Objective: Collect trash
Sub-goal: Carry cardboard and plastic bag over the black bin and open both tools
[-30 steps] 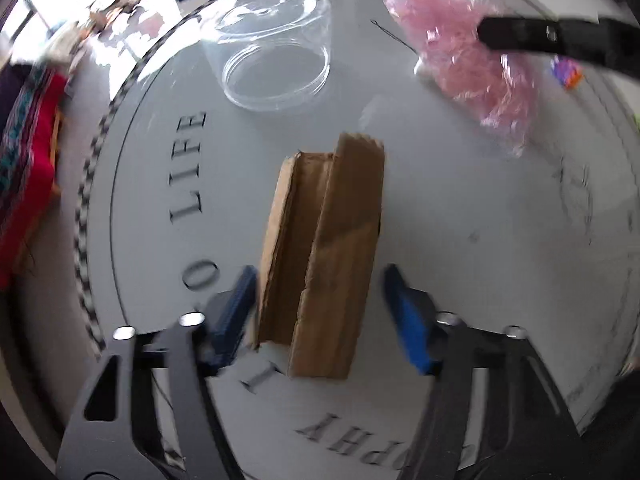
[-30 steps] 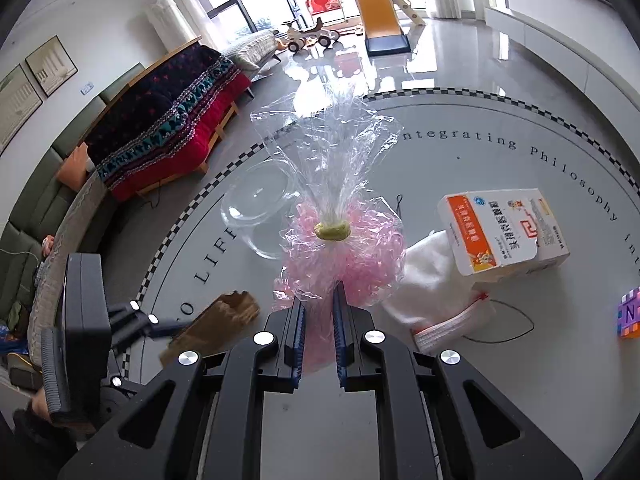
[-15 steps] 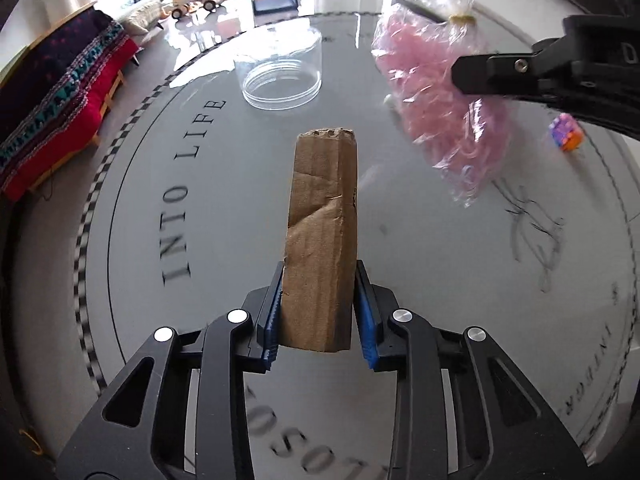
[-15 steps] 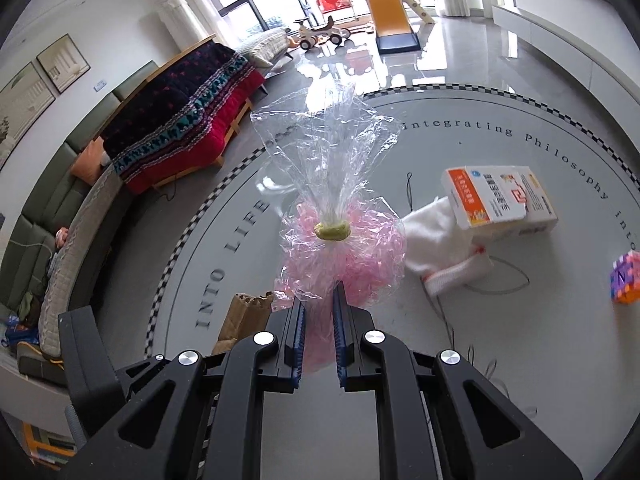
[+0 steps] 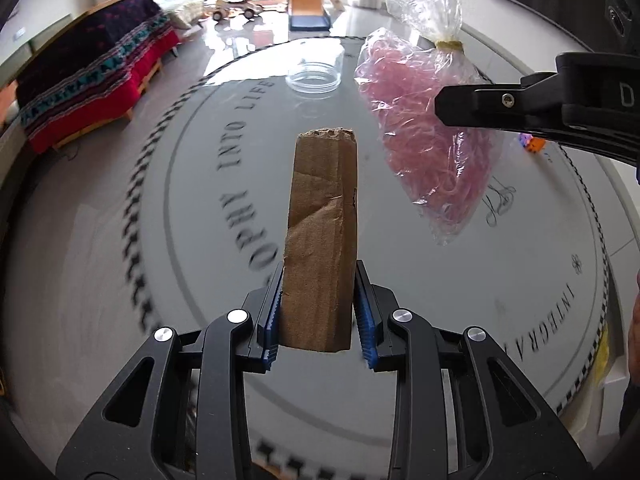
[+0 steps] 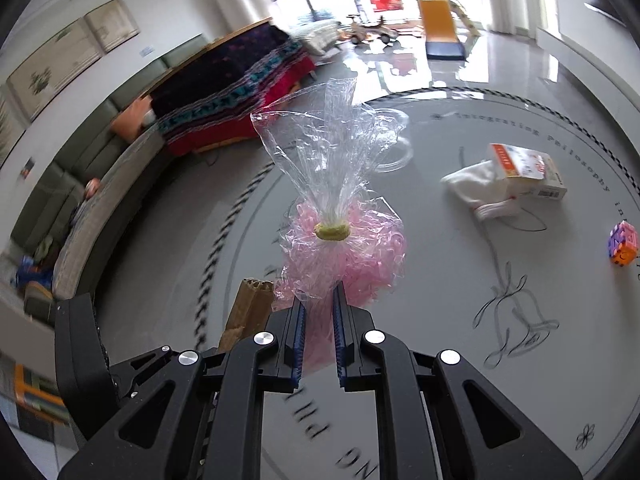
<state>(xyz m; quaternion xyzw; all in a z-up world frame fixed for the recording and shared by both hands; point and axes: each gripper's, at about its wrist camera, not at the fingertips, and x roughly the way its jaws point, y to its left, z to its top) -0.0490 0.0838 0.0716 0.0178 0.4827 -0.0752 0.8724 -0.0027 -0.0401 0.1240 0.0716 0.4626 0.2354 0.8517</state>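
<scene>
My left gripper (image 5: pixel 318 316) is shut on a folded piece of brown cardboard (image 5: pixel 322 224), which stands upright between the blue pads, lifted above the round grey rug (image 5: pixel 168 208). My right gripper (image 6: pixel 319 320) is shut on a clear plastic bag of pink shreds (image 6: pixel 344 256), tied with a yellow band. In the left wrist view that bag (image 5: pixel 428 128) hangs at the upper right, with the right gripper's black finger (image 5: pixel 500 110) across it. The cardboard (image 6: pixel 248 308) also shows low left in the right wrist view.
On the rug lie a clear round plastic container (image 5: pixel 314 76), a white sock (image 6: pixel 476 192), an orange-and-white carton (image 6: pixel 524 170) and a small colourful cube (image 6: pixel 623 242). A sofa with a red and dark blanket (image 5: pixel 88 80) stands at the left. A toy slide (image 6: pixel 440 24) is at the back.
The left gripper closed on the cardboard and lifted it off the rug. Both grippers rose and drew back, so the container and carton now look farther away.
</scene>
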